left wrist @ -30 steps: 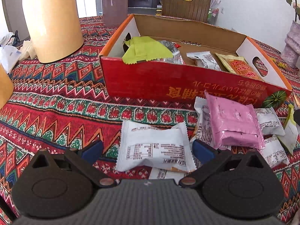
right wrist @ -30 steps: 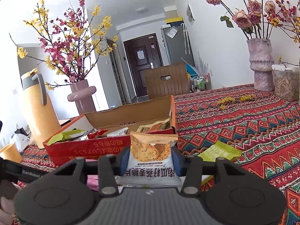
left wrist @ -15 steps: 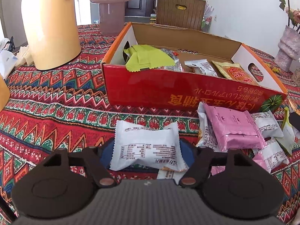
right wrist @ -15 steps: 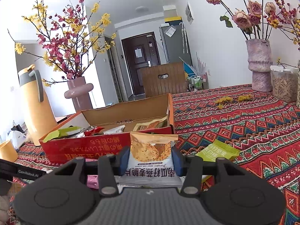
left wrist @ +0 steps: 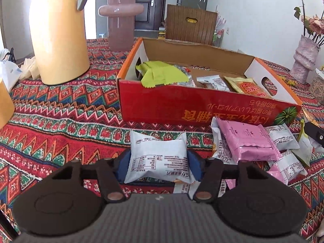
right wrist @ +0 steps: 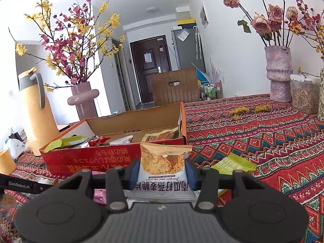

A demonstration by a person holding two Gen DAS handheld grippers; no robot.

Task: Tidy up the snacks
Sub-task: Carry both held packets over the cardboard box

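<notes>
Bulging white snack packet (left wrist: 158,158), printed label

Left gripper (left wrist: 158,163): jaws have just been closing; blue pads press both sides of white snack packet (left wrist: 158,158).
Box (left wrist: 202,107): red cardboard, open, behind the packet, holding a green packet (left wrist: 162,75) and other snacks.
Pink packet (left wrist: 243,139): on a pile, right of the gripper.
Tablecloth (left wrist: 60,117): patterned.

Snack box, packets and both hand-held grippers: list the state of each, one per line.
Snack box: open-topped, partly filled.
Left hand-held gripper: just closed, pads on the white packet.
Right hand-held gripper: shut on the orange packet.
Pink packet: on the loose pile, outside the box.
</notes>
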